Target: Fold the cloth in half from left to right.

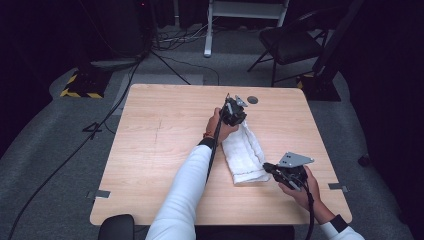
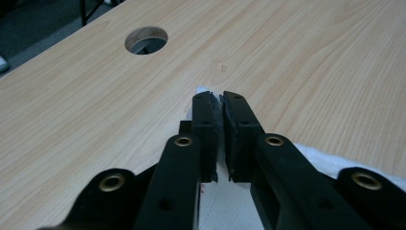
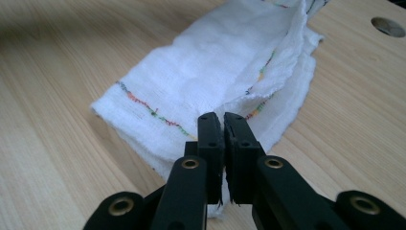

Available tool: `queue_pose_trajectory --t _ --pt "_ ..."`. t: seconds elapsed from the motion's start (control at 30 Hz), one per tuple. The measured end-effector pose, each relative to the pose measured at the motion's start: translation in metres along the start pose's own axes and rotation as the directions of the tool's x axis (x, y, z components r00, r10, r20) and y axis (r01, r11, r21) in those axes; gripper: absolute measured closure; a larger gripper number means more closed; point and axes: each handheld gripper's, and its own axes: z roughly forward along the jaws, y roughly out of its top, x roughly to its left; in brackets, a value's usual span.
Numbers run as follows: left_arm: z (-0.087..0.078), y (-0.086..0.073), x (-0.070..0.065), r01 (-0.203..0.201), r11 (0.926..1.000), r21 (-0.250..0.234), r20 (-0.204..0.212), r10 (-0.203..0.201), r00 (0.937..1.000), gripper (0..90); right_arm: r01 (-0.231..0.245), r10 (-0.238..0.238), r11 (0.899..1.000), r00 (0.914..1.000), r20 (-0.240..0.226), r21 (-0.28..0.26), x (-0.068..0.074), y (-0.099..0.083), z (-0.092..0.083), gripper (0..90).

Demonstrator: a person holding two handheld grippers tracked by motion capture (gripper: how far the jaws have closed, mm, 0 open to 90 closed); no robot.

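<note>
A white cloth [image 1: 244, 154] is lying folded on the wooden bench [image 1: 160, 150], right of its middle, running from far to near. The left gripper [image 1: 233, 112] is sitting at the cloth's far end; in the left gripper view its fingers [image 2: 207, 125] are standing almost together, pinching a bit of white fabric [image 2: 203, 90] that is peeking out at their tips. The right gripper [image 1: 272, 168] is resting at the cloth's near right corner, and in the right gripper view its fingers [image 3: 210, 136] are pressing nearly together on the cloth's [image 3: 210, 67] near edge, by the coloured stitching. A round hole [image 1: 252, 100] is showing in the bench beyond the left gripper.
</note>
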Motion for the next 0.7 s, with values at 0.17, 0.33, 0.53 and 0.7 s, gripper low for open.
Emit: queue_pose_trajectory --t 0.17,0.33,0.53,0.7 --pt "-0.005 -0.003 0.000 0.006 1.0000 0.007 -0.023 -0.005 0.9997 65.9 -0.029 0.029 0.999 0.9994 0.021 0.042 -0.004 -0.004 0.006 77.1" --pt "-0.022 -0.008 0.000 0.009 1.0000 -0.003 -0.019 -0.009 0.9998 51.8 -0.055 0.053 0.998 0.9974 0.048 0.042 -0.010 -0.006 0.006 64.9" --pt "-0.054 -0.024 -0.014 -0.028 0.9996 0.000 0.061 0.028 0.9977 33.0 -0.083 0.081 0.996 0.9952 0.055 0.035 -0.019 -0.009 0.003 56.3" --pt "-0.072 -0.042 -0.027 -0.062 0.9980 0.006 0.111 0.061 0.9919 29.4 -0.091 0.088 0.995 0.9933 0.074 0.035 -0.027 -0.010 0.003 54.1"
